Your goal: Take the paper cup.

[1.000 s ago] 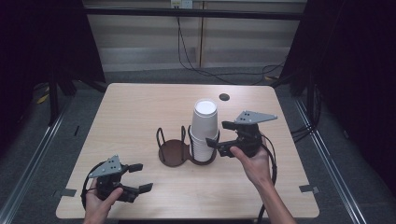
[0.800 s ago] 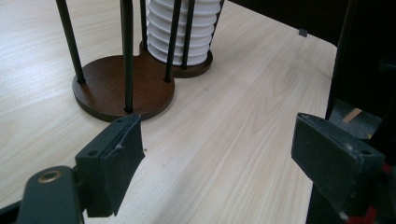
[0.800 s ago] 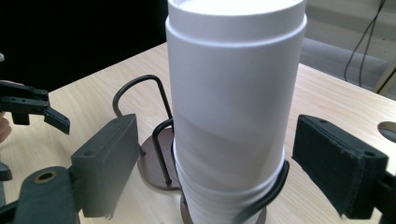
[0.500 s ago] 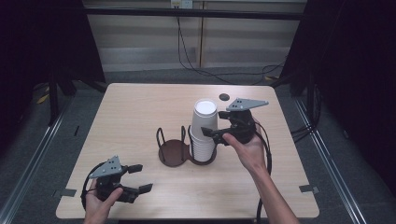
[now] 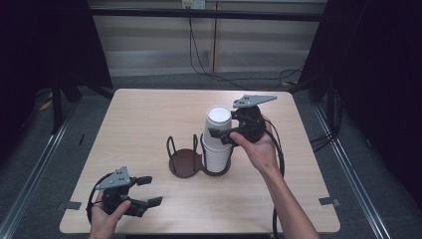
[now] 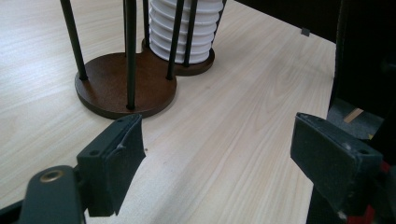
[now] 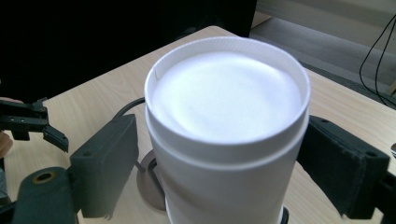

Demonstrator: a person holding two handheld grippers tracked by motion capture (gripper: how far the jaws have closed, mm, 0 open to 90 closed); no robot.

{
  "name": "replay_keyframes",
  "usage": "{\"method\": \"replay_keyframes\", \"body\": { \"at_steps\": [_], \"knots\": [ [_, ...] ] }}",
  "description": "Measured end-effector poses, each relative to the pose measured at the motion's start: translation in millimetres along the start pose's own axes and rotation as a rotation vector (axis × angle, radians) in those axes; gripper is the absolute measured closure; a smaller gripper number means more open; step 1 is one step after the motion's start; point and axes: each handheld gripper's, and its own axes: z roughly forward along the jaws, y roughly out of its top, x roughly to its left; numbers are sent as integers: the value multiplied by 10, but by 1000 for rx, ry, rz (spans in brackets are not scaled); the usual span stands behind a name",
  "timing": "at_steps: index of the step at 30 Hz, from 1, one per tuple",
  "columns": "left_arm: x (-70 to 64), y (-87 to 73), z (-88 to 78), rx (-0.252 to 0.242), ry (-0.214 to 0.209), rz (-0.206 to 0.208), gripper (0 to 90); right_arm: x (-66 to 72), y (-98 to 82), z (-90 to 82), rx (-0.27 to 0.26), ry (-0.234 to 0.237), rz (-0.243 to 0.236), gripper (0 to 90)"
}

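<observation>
High view: a stack of white cups point(image 5: 217, 142) is seen standing upside down in the right-hand ring of a dark two-ring holder point(image 5: 185, 162) near the middle of the bench point(image 5: 139, 114). The right hand-held gripper point(image 5: 224, 134) is held against the upper part of the stack, with one jaw on each side of the top cup. In the right gripper view the top cup point(image 7: 229, 135) is framed between the two black jaws, its flat bottom facing up; both pads lie at its wall, but whether they press on it cannot be told. The left hand-held gripper point(image 5: 144, 190) is held low at the near left corner of the bench, well apart from the holder, with its jaws apart and nothing between them. In the left gripper view the open jaws are pointed across bare wood toward the holder's brown base point(image 6: 123, 86), whose near ring is seen to be unfilled, while the ribbed rims of the stack point(image 6: 184, 30) are seen in the far ring behind thin dark rods.
</observation>
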Motion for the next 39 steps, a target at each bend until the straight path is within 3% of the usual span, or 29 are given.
{"method": "replay_keyframes", "body": {
  "at_steps": [11, 21, 39],
  "knots": [
    [-1, 1, 6, 6, -9, 1, 168, -53, 48, 98, 18, 22, 10, 141],
    [0, -1, 5, 7, -14, -1, 168, -52, 46, 187, 37, 5, 4, 193],
    [18, -2, 2, 12, -10, -10, 162, -43, 82, 184, 56, -1, -11, 204]
  ]
}}
